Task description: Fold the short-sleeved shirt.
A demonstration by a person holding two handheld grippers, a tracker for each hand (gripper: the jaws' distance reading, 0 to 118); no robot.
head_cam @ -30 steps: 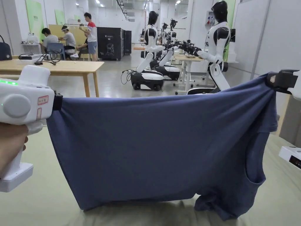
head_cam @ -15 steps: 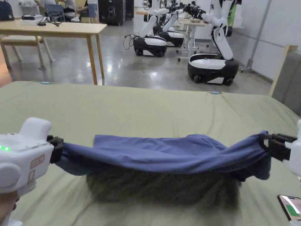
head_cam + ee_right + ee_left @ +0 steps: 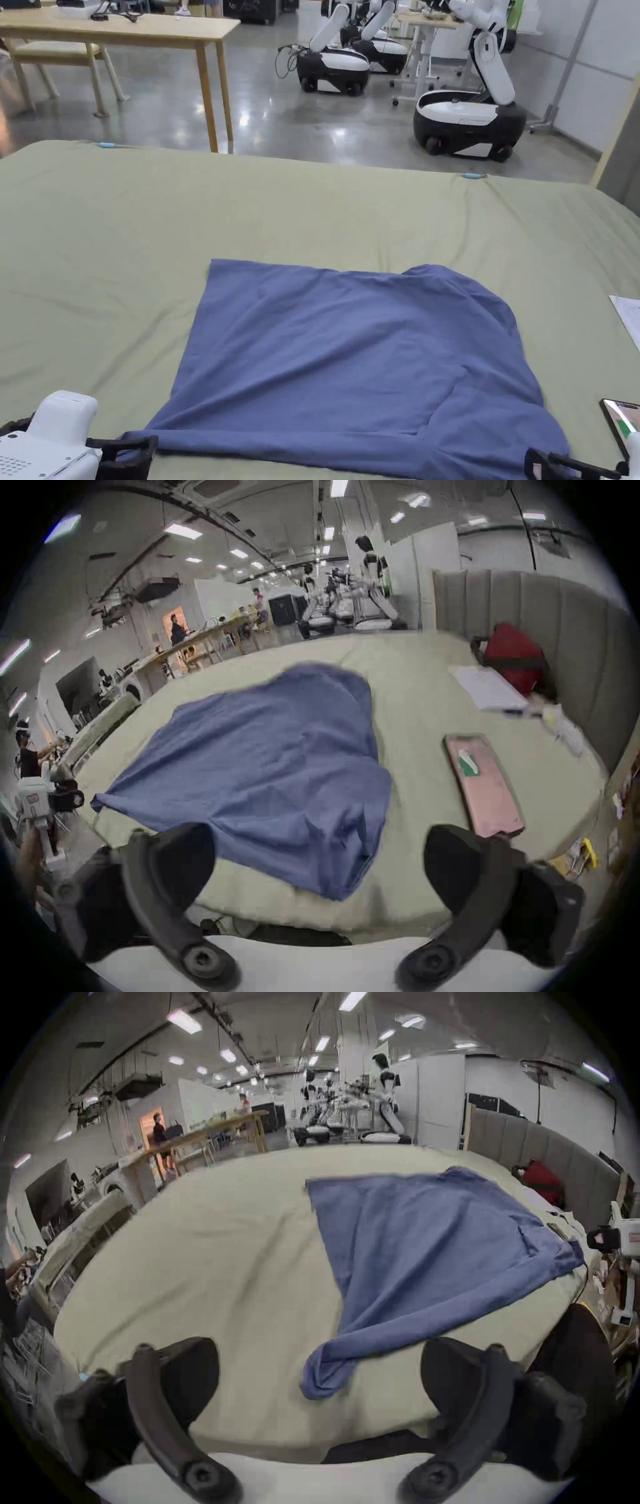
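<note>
1 soft blue shirt (image 3: 350, 356), flat

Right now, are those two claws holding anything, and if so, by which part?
Nothing is held. Both the left claw and the right claw stand open, jaws wide apart. The blue shirt lies on the green sheet, its near corners loose in front of them.

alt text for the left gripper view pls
A blue cotton short-sleeved shirt lies spread on an olive-green bedsheet, its near corner bunched between the open black jaws of the left gripper, untouched by either. The right gripper sits at the shirt's far corner.
</note>
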